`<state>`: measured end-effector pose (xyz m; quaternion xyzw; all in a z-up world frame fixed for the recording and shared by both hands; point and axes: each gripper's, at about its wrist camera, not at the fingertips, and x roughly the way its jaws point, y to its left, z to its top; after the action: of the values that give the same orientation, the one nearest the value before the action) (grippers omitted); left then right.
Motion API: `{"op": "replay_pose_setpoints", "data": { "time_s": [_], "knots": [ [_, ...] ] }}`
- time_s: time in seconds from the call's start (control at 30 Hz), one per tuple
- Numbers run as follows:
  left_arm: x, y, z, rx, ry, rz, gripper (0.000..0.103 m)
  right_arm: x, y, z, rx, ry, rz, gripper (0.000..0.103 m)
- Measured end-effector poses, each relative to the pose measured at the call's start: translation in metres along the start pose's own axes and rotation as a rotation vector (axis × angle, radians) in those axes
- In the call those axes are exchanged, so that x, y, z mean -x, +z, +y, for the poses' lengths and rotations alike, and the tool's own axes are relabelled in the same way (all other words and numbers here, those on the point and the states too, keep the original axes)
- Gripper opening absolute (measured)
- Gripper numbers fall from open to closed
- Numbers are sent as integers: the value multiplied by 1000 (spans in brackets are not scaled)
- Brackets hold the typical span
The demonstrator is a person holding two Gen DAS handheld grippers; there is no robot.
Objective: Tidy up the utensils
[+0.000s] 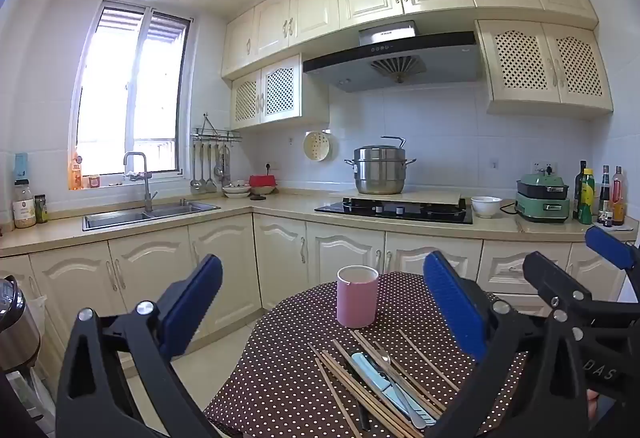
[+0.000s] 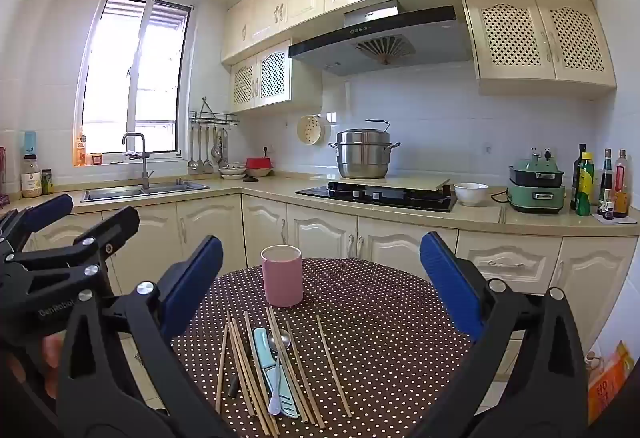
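Observation:
A pink cup stands upright on the round table with a brown polka-dot cloth; it also shows in the right wrist view. In front of it lie several wooden chopsticks, a light blue knife and a metal spoon, also seen in the left wrist view as chopsticks, knife and spoon. My left gripper is open and empty above the table. My right gripper is open and empty, to the right of the left one.
Cream kitchen cabinets and a counter run behind the table, with a sink, a hob with a steel pot, a white bowl, a green cooker and bottles. A kettle stands at the left.

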<state>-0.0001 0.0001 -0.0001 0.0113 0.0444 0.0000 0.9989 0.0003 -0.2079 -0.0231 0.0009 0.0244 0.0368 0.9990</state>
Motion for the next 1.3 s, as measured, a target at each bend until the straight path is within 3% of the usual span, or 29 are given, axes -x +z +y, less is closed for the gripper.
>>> {"op": "replay_pose_setpoints", "data": {
  "time_s": [1.3],
  "knots": [
    [-5, -3, 14, 18, 11, 32, 99, -10, -9, 15, 3, 27, 31, 97]
  ]
}}
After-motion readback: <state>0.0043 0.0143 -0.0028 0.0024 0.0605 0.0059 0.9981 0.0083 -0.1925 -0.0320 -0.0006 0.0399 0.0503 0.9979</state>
